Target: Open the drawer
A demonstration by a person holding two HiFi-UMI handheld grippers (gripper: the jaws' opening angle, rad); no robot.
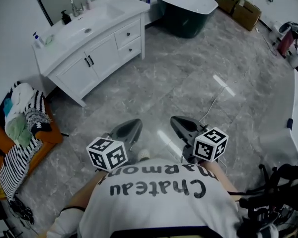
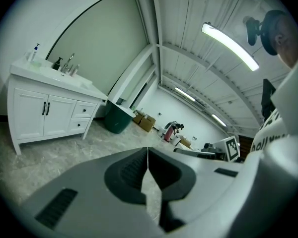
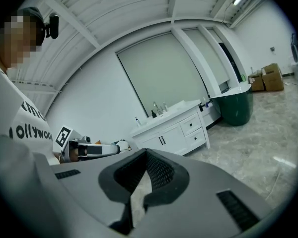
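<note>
Drawer [image 1: 128,33]: top one of two at the tub-side end of the white vanity [image 1: 74,76], front flush, shut, dark knob in the middle. 2nd drawer [image 1: 130,49] is right below it, also shut. The vanity stands against the wall at upper left in the head view, dark green tub [image 1: 186,14] just past its end. It's well apart from me, w/ grey marble floor [image 1: 179,83] between us.

L gripper [image 1: 136,123] is clenched, jaws meeting at the tips, nothing between them. R gripper [image 1: 175,119] is the same, clenched and empty. Both are held close in front of my chest, side by side, noses pointing out over the floor. Neither is touching anything.
</note>
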